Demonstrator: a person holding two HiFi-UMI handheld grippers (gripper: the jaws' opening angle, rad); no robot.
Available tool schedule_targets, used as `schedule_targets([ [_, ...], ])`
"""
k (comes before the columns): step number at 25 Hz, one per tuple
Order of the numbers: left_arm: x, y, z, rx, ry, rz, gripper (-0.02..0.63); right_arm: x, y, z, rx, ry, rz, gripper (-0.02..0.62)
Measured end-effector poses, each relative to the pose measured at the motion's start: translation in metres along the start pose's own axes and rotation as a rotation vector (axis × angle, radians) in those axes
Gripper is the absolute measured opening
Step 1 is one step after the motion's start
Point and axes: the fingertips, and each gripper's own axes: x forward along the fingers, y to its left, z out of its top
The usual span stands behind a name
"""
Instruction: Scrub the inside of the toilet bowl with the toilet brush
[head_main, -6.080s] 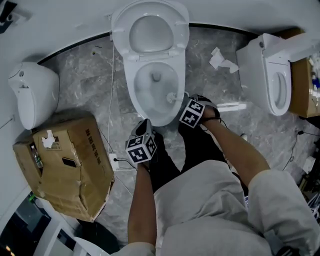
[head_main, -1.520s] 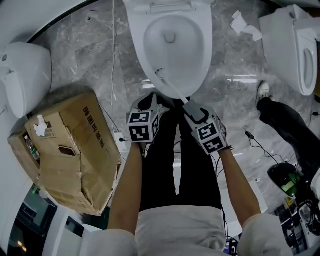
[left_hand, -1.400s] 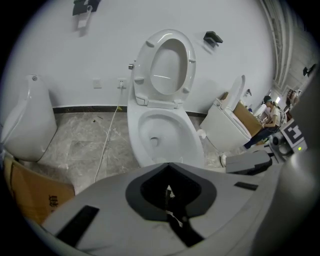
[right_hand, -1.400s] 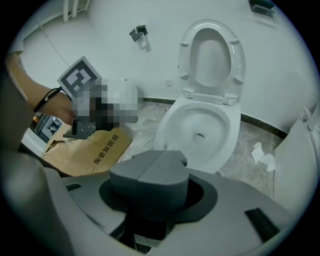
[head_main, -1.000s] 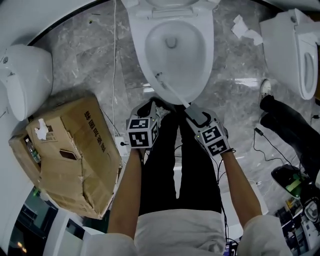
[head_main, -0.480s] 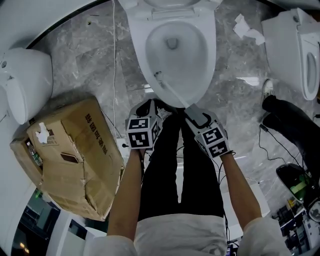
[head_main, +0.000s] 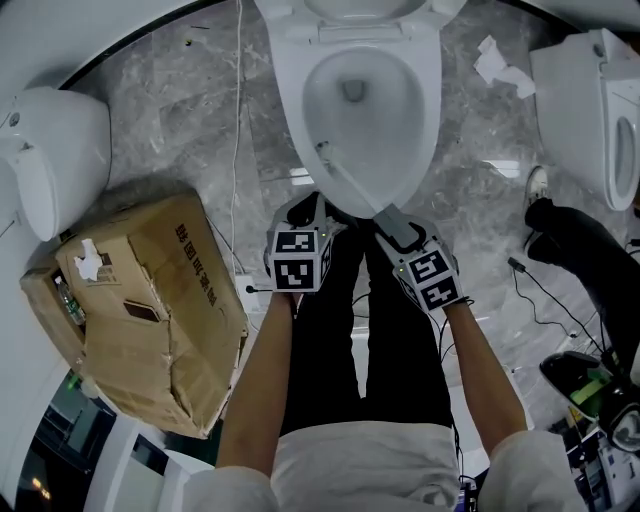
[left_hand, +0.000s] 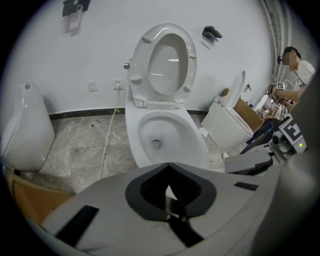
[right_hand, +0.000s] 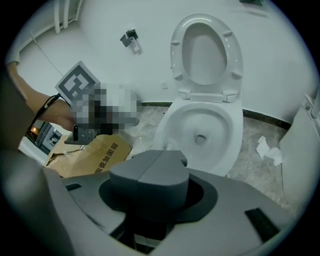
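The white toilet stands open at the top centre of the head view, seat and lid raised. My right gripper is shut on the toilet brush's white handle just over the bowl's near rim. The brush head rests against the bowl's left inner wall and shows past the shut pads. My left gripper hangs to the left of the right one, in front of the bowl, its jaws together with nothing in them. The bowl's drain shows.
A battered cardboard box lies on the marble floor at the left, with a white fixture behind it. A second toilet stands at the right, near crumpled tissue. A cable runs left of the bowl. Another person's dark-trousered legs are at the right.
Six seconds ago the brush head was at the bowl's right front. Over the last second it stays on the left inner wall, and both grippers drift slightly right.
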Motion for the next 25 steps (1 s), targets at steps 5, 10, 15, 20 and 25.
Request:
schedule_targets([
  [5, -0.001, 0.000, 0.007, -0.006, -0.009, 0.004, 0.026, 0.000, -0.001, 0.003, 0.006, 0.004, 0.009, 0.212],
  [10, -0.006, -0.001, 0.005, -0.051, -0.022, 0.019, 0.026, 0.005, -0.003, 0.010, 0.055, -0.017, 0.017, 0.212],
  [15, 0.001, -0.012, 0.000, -0.044, -0.002, 0.003, 0.026, 0.008, -0.002, 0.012, 0.094, -0.028, 0.026, 0.215],
  [20, 0.005, -0.016, 0.009, -0.060, -0.016, -0.001, 0.026, 0.011, -0.005, 0.020, 0.088, -0.025, 0.028, 0.215],
  [25, 0.007, -0.015, 0.015, -0.066, -0.017, 0.000, 0.026, 0.015, -0.007, 0.030, 0.091, -0.028, 0.031, 0.216],
])
